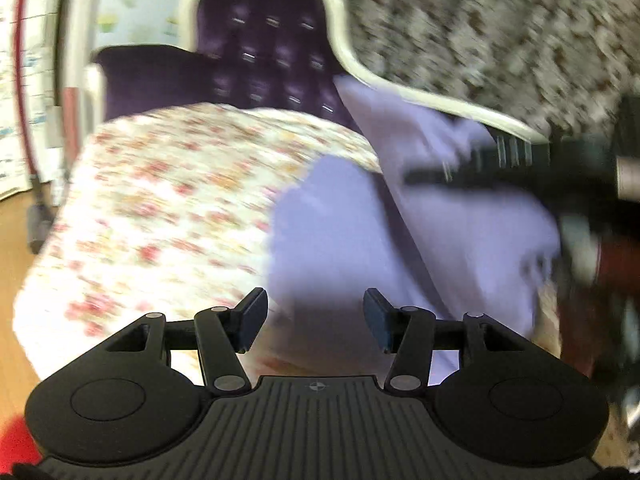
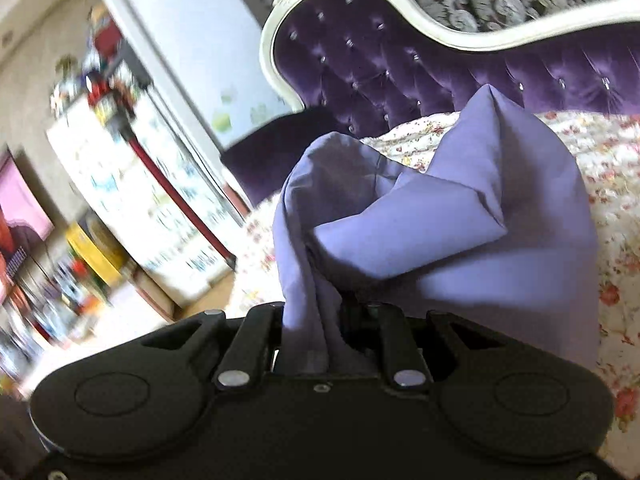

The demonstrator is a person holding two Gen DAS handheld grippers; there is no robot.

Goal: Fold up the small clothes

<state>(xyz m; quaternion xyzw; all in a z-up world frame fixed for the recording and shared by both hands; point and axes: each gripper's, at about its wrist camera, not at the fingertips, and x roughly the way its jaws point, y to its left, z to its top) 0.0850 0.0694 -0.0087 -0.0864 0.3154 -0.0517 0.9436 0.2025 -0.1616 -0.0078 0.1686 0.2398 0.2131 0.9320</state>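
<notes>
The purple cloth (image 2: 460, 240) is lifted in a bunch above the flowery bed cover (image 1: 160, 200), near the purple headboard (image 2: 380, 64) end of the bed. I think the step now is to lay it flat before folding. To do that well, the free gripper should catch a far corner, and both should pull the cloth smooth and set it down in the middle of the cover, away from the edge.

The right gripper (image 2: 316, 332) is nearly closed and pinches a fold of the cloth. The left gripper (image 1: 315, 316) is partly open, holds nothing, and hangs above the cloth without touching it
</notes>
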